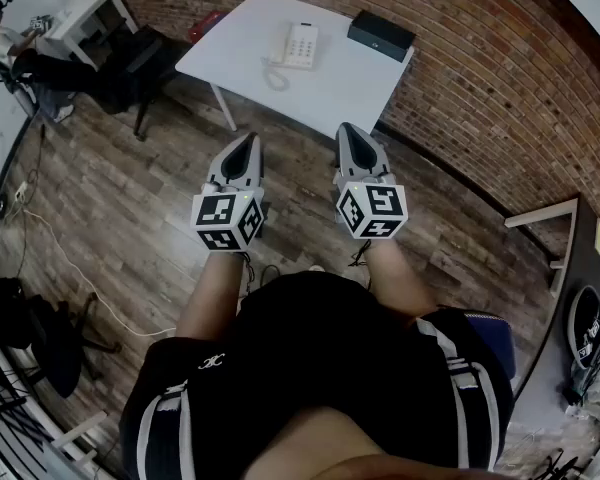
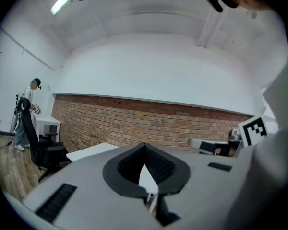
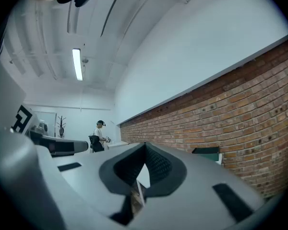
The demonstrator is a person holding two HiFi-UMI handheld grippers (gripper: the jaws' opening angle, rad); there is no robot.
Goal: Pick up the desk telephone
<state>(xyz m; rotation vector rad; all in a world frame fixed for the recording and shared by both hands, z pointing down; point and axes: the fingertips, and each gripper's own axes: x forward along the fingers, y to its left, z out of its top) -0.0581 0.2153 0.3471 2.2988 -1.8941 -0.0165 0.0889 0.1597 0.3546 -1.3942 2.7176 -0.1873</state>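
Note:
A white desk telephone (image 1: 298,46) with a coiled cord lies on the white table (image 1: 340,83) ahead of me in the head view. Both grippers hang over the wooden floor, well short of the table and level. My left gripper (image 1: 247,140) is shut with nothing in it, and my right gripper (image 1: 347,131) is shut and empty too. In the left gripper view the jaws (image 2: 145,145) meet at a point and a sliver of the white table (image 2: 89,151) shows past them. The right gripper view shows its closed jaws (image 3: 145,146) against the brick wall.
A black box (image 1: 381,35) sits on the table's far right corner by the brick wall (image 1: 480,78). A black office chair (image 1: 130,68) and a small white desk (image 1: 90,18) stand to the left, where a person (image 1: 5,48) works. Cables run along the floor at left.

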